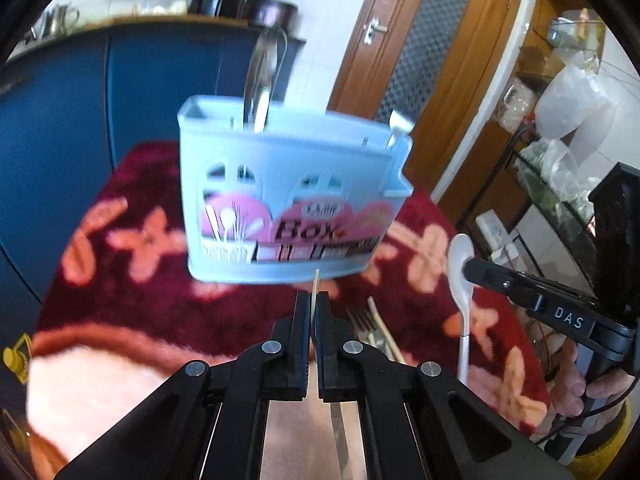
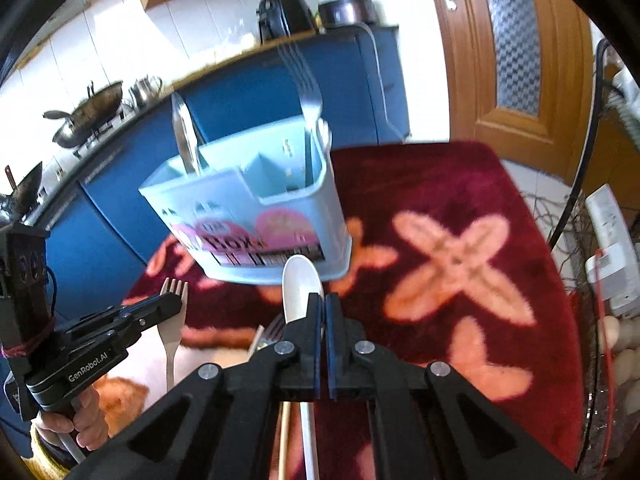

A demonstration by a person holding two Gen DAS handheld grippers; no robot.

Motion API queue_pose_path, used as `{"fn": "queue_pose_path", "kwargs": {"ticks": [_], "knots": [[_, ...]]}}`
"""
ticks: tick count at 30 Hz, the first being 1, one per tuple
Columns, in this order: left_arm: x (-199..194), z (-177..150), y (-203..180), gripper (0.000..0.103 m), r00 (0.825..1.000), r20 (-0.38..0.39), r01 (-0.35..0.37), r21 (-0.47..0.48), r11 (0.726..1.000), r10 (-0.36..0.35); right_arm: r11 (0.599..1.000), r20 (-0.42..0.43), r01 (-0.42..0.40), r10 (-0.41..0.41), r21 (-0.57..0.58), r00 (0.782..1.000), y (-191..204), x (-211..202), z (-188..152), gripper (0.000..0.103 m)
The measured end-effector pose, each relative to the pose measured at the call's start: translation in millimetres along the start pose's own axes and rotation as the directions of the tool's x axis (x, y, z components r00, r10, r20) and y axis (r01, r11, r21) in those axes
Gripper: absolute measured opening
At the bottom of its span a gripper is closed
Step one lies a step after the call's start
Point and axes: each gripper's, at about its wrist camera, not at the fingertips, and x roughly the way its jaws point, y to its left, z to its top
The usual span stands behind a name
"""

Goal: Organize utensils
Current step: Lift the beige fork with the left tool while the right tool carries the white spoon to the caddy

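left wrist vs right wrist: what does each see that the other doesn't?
Left wrist only: the left gripper shut on a thin pale utensil seen edge-on, and the white spoon seen whole from the side.

Right wrist only: the utensil is a pale fork, a steel fork stands in the right compartment, and a wok sits on the stove.

Both: the blue utensil box on the red floral cloth, and the right gripper shut on the white spoon.

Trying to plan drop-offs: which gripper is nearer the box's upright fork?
Right. Right gripper faces the box end holding the fork; left gripper hangs by the opposite end.
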Motion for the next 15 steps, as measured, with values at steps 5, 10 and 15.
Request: {"fn": "queue_pose_path", "kwargs": {"ticks": [5,10,15], "knots": [[-32,12,-5,0.002,0.996,0.090,-0.011,0.025,1.000,0.009,1.000,0.092,0.018,-0.018,0.000,0.996,11,-28,9,0.003],[-49,22,-9,0.002,0.990,0.139,-0.029,0.036,0.999,0.024,0.998,0.149,0.056,-0.053,-0.014,0.987,20,-53,20,0.003],[-67,40,-12,0.002,0.981,0.192,-0.045,0.042,0.998,0.036,0.994,0.189,0.102,-0.092,-0.044,0.978,30,-72,35,0.003]]}}
